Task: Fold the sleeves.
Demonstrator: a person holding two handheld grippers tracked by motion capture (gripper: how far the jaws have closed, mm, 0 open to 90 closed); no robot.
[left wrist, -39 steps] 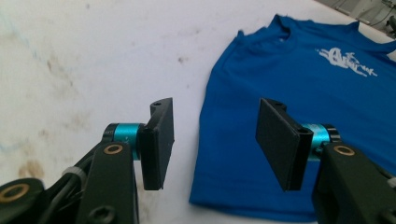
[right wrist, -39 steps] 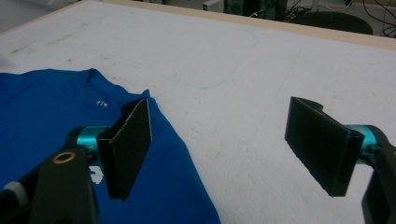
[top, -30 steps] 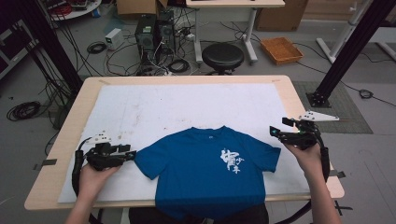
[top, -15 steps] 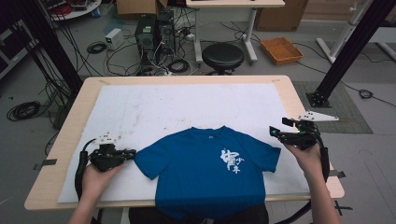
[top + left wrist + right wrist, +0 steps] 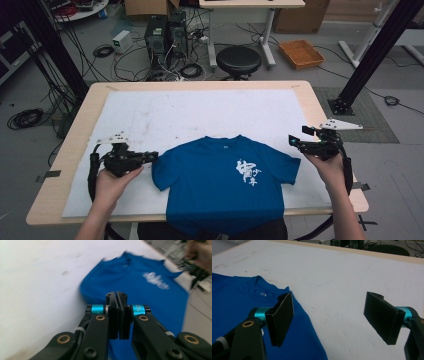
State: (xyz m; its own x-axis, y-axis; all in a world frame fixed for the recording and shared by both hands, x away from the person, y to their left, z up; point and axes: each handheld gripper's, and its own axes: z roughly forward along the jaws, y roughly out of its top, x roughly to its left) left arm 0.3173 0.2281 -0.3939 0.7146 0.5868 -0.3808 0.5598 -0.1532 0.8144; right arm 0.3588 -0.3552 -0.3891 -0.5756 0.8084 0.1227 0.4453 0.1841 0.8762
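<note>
The blue shirt (image 5: 225, 187) lies flat, print up, at the near edge of the bench (image 5: 80, 125), hem hanging over. It looks light, limp cloth, so pinch sleeve edges or shoulders. The left hand-held gripper (image 5: 150, 158), jaws pressed together and empty, sits just beside the sleeve; the right hand-held gripper (image 5: 295, 142) gapes wide near the other sleeve.

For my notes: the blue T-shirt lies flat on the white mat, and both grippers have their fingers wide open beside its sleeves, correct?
Not quite: only the right gripper is open. The left gripper view shows the left gripper shut, empty, by the blue T-shirt on the white mat.
</note>
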